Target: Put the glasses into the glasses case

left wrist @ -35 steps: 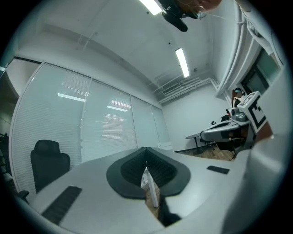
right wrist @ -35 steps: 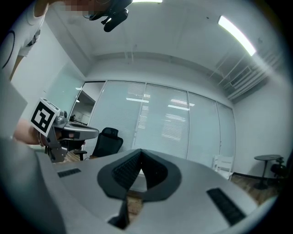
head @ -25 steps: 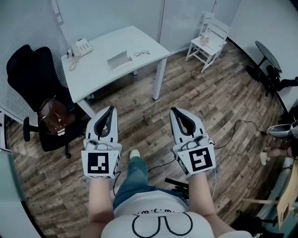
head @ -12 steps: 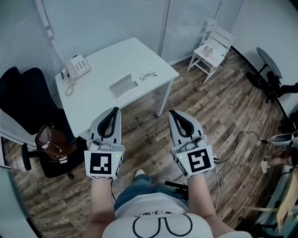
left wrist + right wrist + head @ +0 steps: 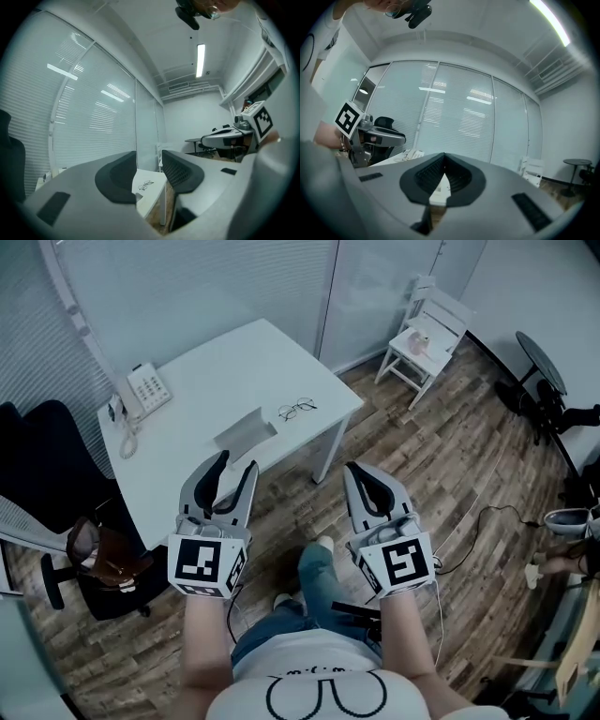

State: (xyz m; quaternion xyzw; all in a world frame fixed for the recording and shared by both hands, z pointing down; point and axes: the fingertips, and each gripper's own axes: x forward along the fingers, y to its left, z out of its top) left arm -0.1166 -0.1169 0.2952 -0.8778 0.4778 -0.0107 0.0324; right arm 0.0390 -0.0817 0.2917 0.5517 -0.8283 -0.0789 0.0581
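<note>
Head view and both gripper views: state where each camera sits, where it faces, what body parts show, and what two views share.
Head view: on the person's head, facing steeply down at the table, glasses and glasses case; shows left gripper, right gripper, forearms.
Left gripper view: on the left gripper, facing level between its opening, empty jaws toward the glasses; right gripper alongside.
Right gripper view: on the right gripper, facing level over shut jaws toward blinds; left gripper alongside.
Shared: head and left gripper views show the glasses.
</note>
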